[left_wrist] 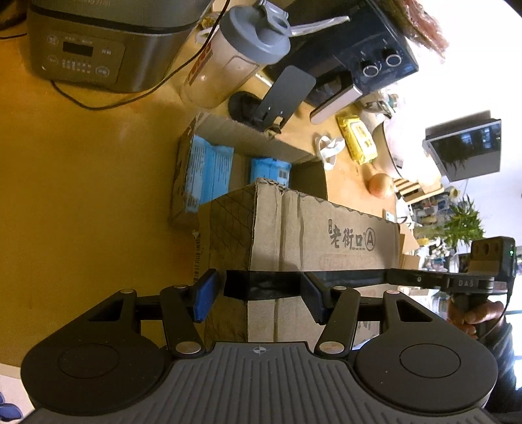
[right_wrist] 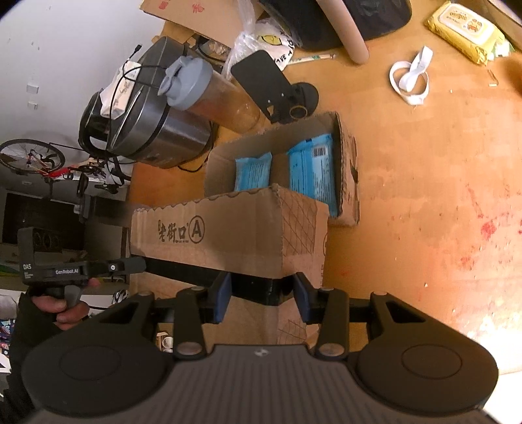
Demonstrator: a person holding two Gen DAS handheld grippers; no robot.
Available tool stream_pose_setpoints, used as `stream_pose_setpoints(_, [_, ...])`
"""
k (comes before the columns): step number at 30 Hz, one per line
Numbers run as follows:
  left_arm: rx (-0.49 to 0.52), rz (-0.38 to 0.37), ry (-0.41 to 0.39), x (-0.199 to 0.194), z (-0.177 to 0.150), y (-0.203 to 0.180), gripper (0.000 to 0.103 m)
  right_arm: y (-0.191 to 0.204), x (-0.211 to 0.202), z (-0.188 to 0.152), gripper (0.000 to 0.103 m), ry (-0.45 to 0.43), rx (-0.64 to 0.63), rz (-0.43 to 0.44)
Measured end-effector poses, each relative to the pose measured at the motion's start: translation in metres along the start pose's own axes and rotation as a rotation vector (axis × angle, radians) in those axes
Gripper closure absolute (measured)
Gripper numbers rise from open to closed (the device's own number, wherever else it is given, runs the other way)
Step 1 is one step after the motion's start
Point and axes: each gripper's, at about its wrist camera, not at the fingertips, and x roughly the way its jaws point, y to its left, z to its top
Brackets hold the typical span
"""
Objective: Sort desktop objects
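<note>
Both grippers at the printed cardboard box

The left gripper (left_wrist: 259, 298) and right gripper (right_wrist: 262, 298) have jaws apart, each straddling a corner of the printed cardboard box (right_wrist: 235, 234), which stands on the worktop (right_wrist: 424, 195) beside an open carton (right_wrist: 347, 169) holding blue packets (right_wrist: 311, 169)

A closed carton (right_wrist: 235, 228) is set nearest on the desk (right_wrist: 440, 195). Just beyond it, touching its far side, an open box (right_wrist: 347, 169) is placed, and two packets (right_wrist: 253, 169) are stood inside it. Farther off, a shaker bottle (right_wrist: 208, 94) and a phone stand (right_wrist: 274, 88) are found, with a cooker (right_wrist: 146, 124) to the left of the bottle. A wipes pack (right_wrist: 463, 29) and a strap (right_wrist: 411, 80) are laid far right.
</note>
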Motion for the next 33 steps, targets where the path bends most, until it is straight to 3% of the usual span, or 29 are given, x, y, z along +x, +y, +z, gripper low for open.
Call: stream_pose_setpoints(33, [-0.003,-0.001,-0.019,0.02,0.092,0.001,0.049,-0.004,0.016,0.105,0.066,-0.013,-0.015,-0.028])
